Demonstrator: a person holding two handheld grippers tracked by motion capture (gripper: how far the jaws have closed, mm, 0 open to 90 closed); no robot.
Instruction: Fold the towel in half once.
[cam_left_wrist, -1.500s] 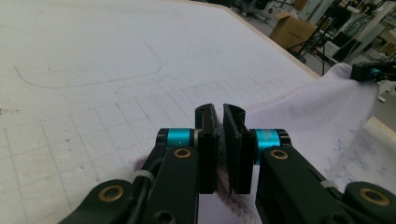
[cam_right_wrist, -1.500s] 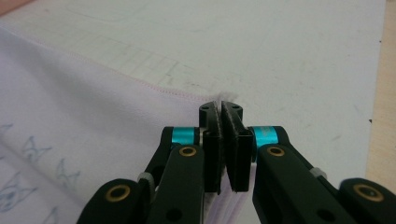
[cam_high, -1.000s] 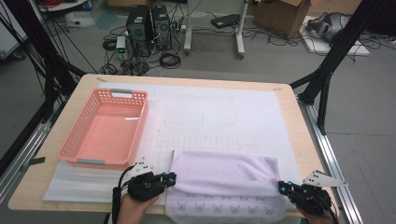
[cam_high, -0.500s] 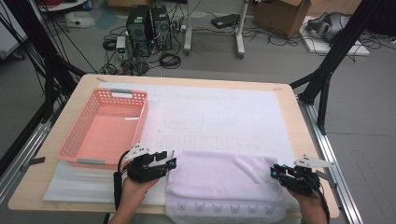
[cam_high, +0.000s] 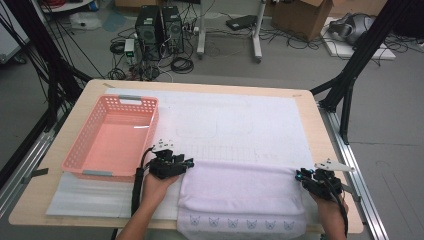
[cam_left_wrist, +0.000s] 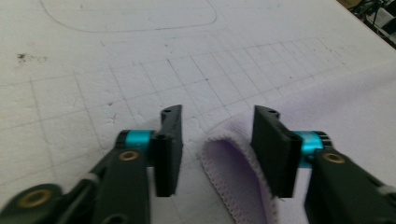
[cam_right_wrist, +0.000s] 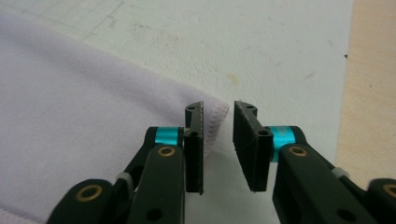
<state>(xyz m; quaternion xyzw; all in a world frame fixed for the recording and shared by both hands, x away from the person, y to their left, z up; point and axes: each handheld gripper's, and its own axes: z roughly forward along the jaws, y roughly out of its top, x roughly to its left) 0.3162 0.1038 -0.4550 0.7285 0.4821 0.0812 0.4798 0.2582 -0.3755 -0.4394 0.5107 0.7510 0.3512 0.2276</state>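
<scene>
A lilac cloth (cam_high: 240, 187) lies folded on the white mat, with a strip of small cat prints along its near edge. My left gripper (cam_high: 186, 164) is at the cloth's far left corner. Its jaws (cam_left_wrist: 218, 112) are open and have just been closing, with the cloth's rounded fold (cam_left_wrist: 229, 163) between them, not pinched. My right gripper (cam_high: 301, 176) is at the far right corner. Its jaws (cam_right_wrist: 219, 106) are open and have just been opening, with the tip of the cloth's hemmed corner (cam_right_wrist: 215, 116) in the gap.
A pink plastic basket (cam_high: 75, 150) stands on the left of the table, close to my left gripper. The white gridded mat (cam_high: 240, 120) stretches beyond the cloth. The bare wooden table edge (cam_high: 327, 140) runs along the right.
Both hands have moved away from the table's front edge, along the cloth's sides to its far corners. The cloth's upper layer now lies flat.
</scene>
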